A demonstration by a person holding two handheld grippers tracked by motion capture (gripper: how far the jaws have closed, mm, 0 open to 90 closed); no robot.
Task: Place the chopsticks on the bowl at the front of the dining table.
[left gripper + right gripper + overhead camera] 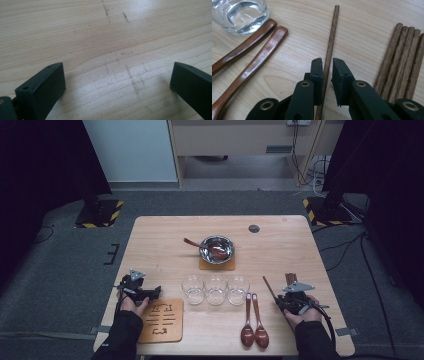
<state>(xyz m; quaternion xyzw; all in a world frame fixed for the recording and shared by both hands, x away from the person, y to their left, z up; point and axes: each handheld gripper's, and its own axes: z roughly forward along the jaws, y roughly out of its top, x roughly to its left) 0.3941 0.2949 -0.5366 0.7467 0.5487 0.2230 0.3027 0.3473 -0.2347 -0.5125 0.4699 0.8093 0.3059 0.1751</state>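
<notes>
1. Presently, the right tool (327, 63) is seen low over the desk (165, 240), its jaws drawn narrow on either side of a single wooden chopstick (331, 37); a thin gap shows beside the stick, so a firm pinch is not confirmed.
2. The single chopstick is found lying flat on the desk, apart from a bundle of chopsticks (404, 57) laid side by side to its right in the right gripper view.
3. In the high view, the right tool (292, 301) is held at the near right of the desk, with the single chopstick (269, 287) running away from it toward the glasses.
4. Two wooden spoons (249, 52) are noted side by side and touching, left of the chopstick, their handles ending just beside a clear glass (240, 13).
5. The left tool (150, 292) is held at the near left edge, beside a wooden trivet (162, 320); its jaws are seen spread wide over bare desk, with nothing between them.
6. A metal bowl (217, 249) with a spoon in it is observed on a coaster at the centre.
</notes>
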